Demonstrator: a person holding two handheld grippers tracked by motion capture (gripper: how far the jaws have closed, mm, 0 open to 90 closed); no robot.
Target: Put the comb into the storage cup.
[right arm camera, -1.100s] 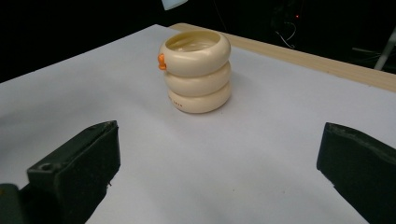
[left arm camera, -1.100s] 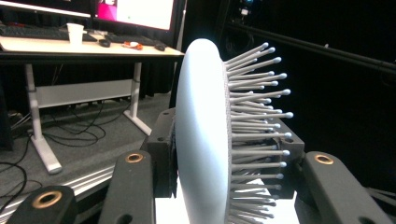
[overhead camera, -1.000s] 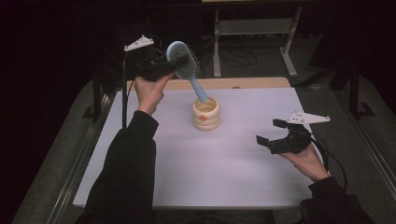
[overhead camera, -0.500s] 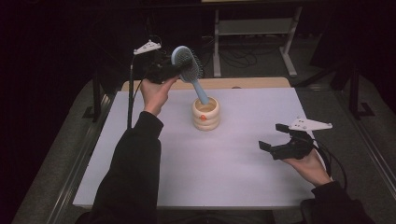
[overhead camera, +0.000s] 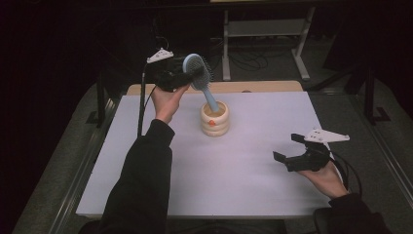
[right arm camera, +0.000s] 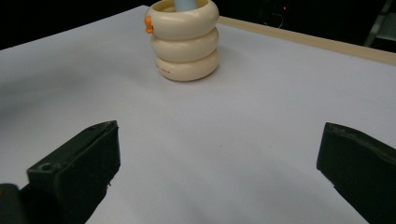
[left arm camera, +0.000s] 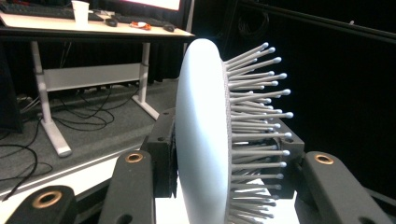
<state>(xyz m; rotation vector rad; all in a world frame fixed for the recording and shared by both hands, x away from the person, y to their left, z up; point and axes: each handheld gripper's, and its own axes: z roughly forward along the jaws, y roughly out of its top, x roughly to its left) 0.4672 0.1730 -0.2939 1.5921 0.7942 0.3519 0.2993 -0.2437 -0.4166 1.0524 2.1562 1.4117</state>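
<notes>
A light blue hairbrush leans with its handle end inside a cream ribbed cup at the middle back of the white table. My left gripper is shut on the brush head, pads pressing its smooth back and its bristle side. The bristles point right in the left gripper view. Over the table's right front my right gripper hovers open with nothing between its jaws. In the right gripper view, that gripper faces the cup with the brush handle in it.
The white table top has a wooden strip along its back edge. Behind it stands a desk with a white frame, and cables lie on the dark floor. A paper cup stands on that desk.
My left gripper has moved right and down with the brush, and the brush handle now reaches deeper into the cup. The right gripper has barely shifted.
</notes>
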